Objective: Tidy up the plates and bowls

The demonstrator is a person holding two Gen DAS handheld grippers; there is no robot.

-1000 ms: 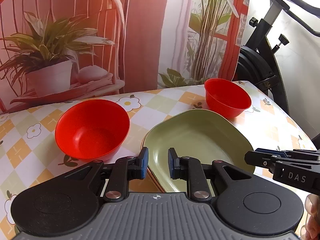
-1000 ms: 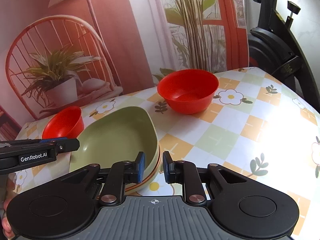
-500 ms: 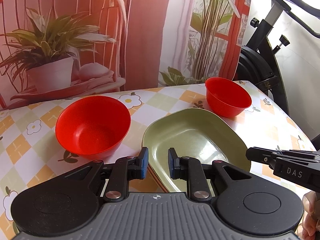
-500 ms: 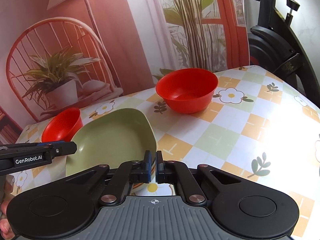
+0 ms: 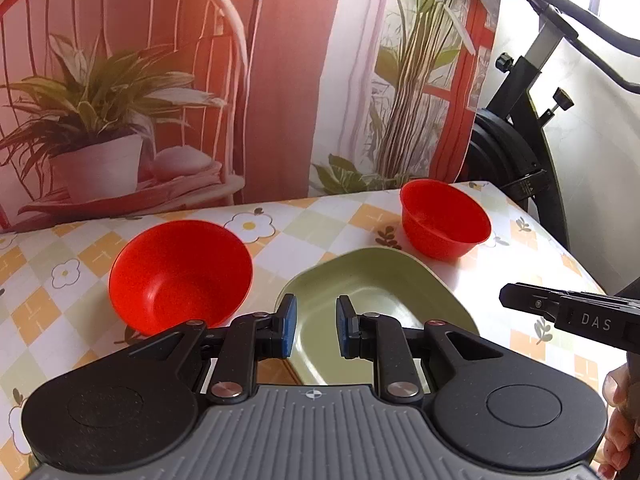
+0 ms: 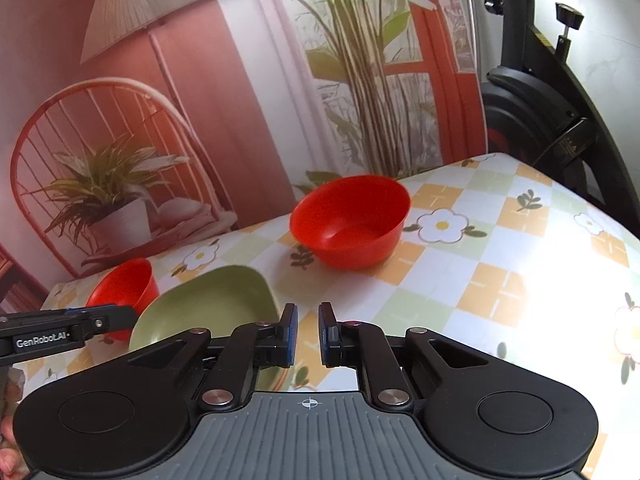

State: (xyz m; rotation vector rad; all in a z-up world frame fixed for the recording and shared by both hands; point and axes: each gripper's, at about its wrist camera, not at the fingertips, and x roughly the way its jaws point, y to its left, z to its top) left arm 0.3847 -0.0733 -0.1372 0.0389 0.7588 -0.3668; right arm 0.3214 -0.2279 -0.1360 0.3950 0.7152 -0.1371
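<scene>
- Two grippers are up, neither holding anything: the left gripper (image 5: 313, 326) has its jaws spread moderately, the right gripper (image 6: 307, 334) has a narrower gap, and only table shows between the blue pads in each.
- Nearest, straight ahead of and partly under the left gripper, lies the green plate (image 5: 376, 292); from the right wrist it sits just left of the jaws. It looks like stiff, light, smooth plastic with a raised rim, so it would likely slip under a shallow pinch; the rim edge is the place to take hold.
- Ahead-left of the left gripper stands the left red bowl (image 5: 180, 272), close beside the plate. Thin wall, probably light and rigid; pinch the lip with one pad inside.
- Farther off, ahead-right of the left gripper and dead ahead of the right one, sits the far red bowl (image 6: 352, 222), well apart from the plate.
- Only the left wrist view shows the near bowl's whole hollow and a fingertip beside the right tool; only the right wrist view shows the bare floral tablecloth (image 6: 500, 280) to its right, and the left tool crossing in front of the near bowl.
</scene>
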